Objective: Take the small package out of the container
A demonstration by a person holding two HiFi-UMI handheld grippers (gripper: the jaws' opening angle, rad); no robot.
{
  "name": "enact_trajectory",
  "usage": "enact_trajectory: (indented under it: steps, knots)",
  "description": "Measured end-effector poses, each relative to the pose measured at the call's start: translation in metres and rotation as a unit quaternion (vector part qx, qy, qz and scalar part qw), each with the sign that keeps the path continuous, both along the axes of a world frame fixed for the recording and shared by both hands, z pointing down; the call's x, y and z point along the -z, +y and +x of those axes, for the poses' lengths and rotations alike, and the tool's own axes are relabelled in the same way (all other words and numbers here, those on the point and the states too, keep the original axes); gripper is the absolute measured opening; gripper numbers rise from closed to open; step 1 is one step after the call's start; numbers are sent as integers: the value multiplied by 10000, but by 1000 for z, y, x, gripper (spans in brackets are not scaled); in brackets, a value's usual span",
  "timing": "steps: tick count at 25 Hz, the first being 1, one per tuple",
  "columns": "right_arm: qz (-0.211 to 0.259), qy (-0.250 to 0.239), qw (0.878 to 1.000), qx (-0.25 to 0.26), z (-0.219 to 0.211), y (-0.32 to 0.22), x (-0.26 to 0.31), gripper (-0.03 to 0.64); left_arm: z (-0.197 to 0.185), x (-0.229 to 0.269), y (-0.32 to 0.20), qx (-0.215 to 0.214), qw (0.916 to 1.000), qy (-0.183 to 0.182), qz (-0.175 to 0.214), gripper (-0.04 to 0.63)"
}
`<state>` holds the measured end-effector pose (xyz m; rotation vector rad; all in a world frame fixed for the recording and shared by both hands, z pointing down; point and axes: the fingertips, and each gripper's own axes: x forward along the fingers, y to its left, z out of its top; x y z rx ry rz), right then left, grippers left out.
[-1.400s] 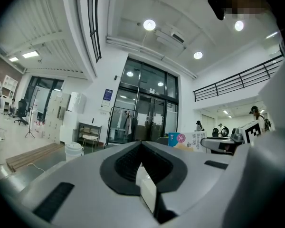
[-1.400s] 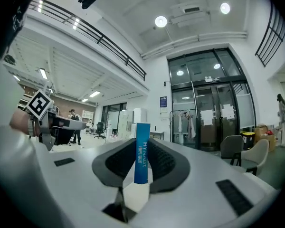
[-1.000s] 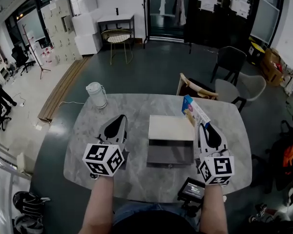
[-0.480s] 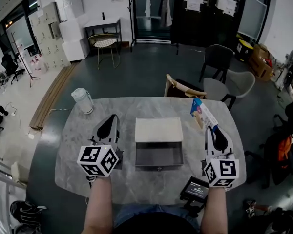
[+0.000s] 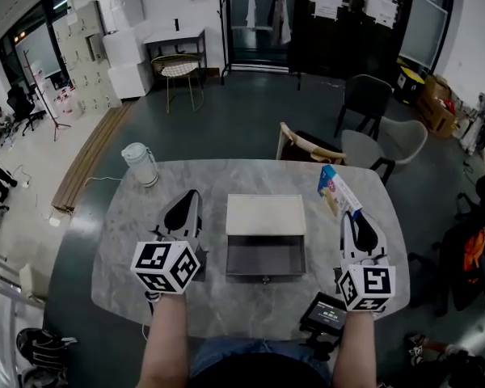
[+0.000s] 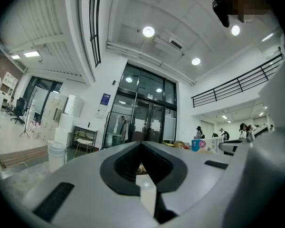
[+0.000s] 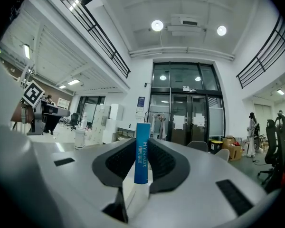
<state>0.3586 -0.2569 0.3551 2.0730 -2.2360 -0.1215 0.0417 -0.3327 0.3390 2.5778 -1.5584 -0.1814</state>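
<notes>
Your right gripper (image 5: 352, 215) has the small package (image 5: 335, 189) clamped. In the right gripper view its fingers (image 7: 118, 163) stand narrowly apart, with the blue edge of the package pinched between the pads. It is gripped by its lower end, so most of it sticks out past the tips. That hold suits a thin, flat pack, since squeezing across the thin faces should keep it from twisting. In the head view the package is in the air over the right side of the counter (image 5: 145, 217), toward the far right corner and well clear of the container (image 5: 265, 214).

The container sits in the middle of the counter with its drawer (image 5: 265, 259) pulled out toward the near edge. The drawer shows only a bare grey floor, so I judge the removal itself done, with only a set-down left if you want one. The open stretch of counter beside your right gripper looks like the natural spot. Mind the black device (image 5: 326, 314) at the near edge there.

Your left gripper (image 5: 189, 200) sits just left of the container, its fingers (image 6: 118, 160) closed tip to tip on nothing. It looks parked there to stay out of the way rather than to grip, and as far as I can tell it isn't touching the container. The white jug (image 5: 140, 163) by the far left corner is well apart from everything else.
</notes>
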Motion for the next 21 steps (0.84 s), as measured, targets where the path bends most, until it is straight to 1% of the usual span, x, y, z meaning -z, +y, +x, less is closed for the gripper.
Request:
enact_trajectory:
  steps: [21]
  knots:
    - [85,-69,9999,-29,0,3,4,94,3,2,3,-123,9999,-82,52,8]
